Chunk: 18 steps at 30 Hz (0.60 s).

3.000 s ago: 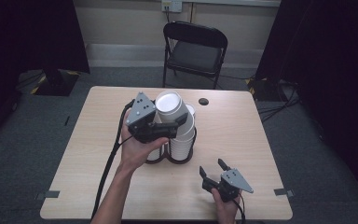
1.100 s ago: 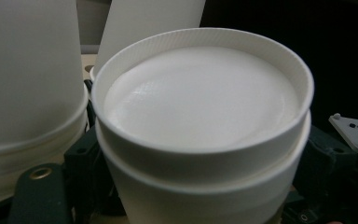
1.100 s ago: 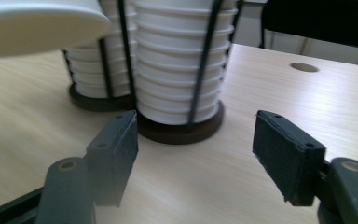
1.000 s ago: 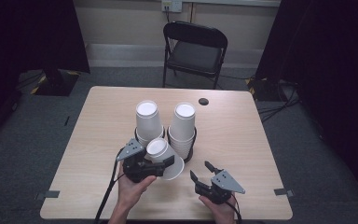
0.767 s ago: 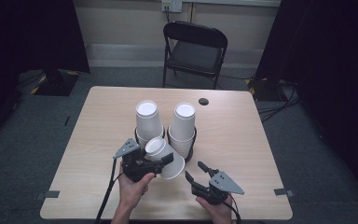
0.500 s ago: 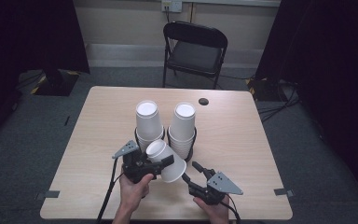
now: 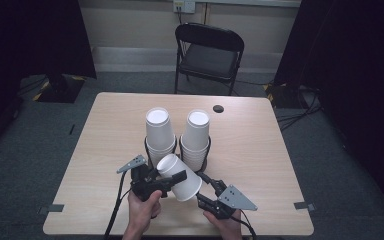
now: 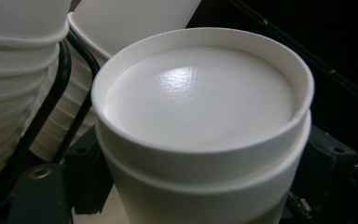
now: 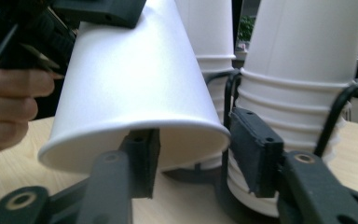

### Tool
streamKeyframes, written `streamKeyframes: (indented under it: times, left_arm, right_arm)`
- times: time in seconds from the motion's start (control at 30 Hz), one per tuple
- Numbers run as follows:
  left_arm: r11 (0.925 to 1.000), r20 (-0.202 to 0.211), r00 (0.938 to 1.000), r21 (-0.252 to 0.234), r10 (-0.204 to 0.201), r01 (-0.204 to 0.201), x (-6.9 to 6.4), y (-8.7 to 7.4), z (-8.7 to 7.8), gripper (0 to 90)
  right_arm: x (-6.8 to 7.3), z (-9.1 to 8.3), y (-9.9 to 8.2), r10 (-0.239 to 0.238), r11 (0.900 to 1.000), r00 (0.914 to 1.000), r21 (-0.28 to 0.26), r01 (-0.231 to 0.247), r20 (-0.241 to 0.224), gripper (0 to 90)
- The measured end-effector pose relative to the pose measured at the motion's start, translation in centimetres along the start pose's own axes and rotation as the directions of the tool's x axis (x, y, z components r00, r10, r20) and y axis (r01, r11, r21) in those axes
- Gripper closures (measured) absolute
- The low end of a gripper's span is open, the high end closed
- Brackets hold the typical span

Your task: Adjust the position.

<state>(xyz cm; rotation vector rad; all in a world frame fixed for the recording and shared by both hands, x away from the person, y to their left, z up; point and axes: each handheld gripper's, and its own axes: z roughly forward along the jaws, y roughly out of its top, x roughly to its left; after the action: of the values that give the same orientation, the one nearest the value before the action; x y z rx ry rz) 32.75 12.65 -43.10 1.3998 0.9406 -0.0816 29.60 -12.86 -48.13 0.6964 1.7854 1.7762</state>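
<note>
My left gripper [image 7: 171, 176] is shut on a white paper cup [image 7: 181, 178], held tilted above the table's front with its base [image 8: 200, 93] toward the stacks; a second cup looks nested with it. My right gripper [image 7: 203, 189] is at that cup's mouth [image 9: 130, 93]. One of its pads [image 9: 142, 161] sits inside the rim and the other outside. Its jaws have just been closing and stand open, with the cup wall between them. Behind, two stacks of upturned white cups [image 7: 159, 127] [image 7: 196, 132] stand in a black wire holder [image 7: 147, 150].
A small black disc [image 7: 218, 108] lies on the wooden table [image 7: 260, 150] near its far edge. A black folding chair [image 7: 207, 50] stands beyond the table. The cup stacks [image 9: 303, 70] rise close behind the held cup.
The left gripper brought a cup from the stack top down toward the table's front. The right gripper moved up-left to the cup's rim and its jaws narrowed around the wall.
</note>
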Motion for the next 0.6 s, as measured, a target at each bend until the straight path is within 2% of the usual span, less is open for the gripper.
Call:
streamKeyframes:
  times: [0.07,0.17,0.4,0.5,0.6]
  left_arm:
    - [1.0000,-0.007,1.0000,-0.005,-0.005,0.005,0.0,0.0,-0.1,19.5]
    - [0.9995,0.016,0.9995,-0.018,-0.027,0.027,-0.1,0.0,-0.4,19.5]
    - [0.9998,0.035,0.9993,-0.019,-0.010,0.010,-1.1,-0.2,-0.4,19.5]
    - [0.9995,0.066,0.9974,-0.009,-0.030,0.031,-1.3,-0.3,-0.2,19.5]
    - [0.9999,0.059,0.9982,0.011,0.011,-0.012,-1.6,-0.6,0.3,19.5]
  right_arm:
    - [0.1,0.3,0.0,-0.005,0.9999,1.0000,-0.011,0.005,-0.005,55.6]
    - [0.1,0.6,0.1,-0.025,0.9995,0.9996,-0.021,0.025,-0.011,57.8]
    - [0.0,1.6,0.7,-0.074,0.9965,0.9968,-0.043,0.072,-0.031,62.3]
    - [-0.1,1.7,0.8,-0.070,0.9957,0.9969,-0.062,0.068,-0.035,64.6]
    - [0.0,1.8,0.7,-0.079,0.9946,0.9958,-0.071,0.075,-0.047,65.9]
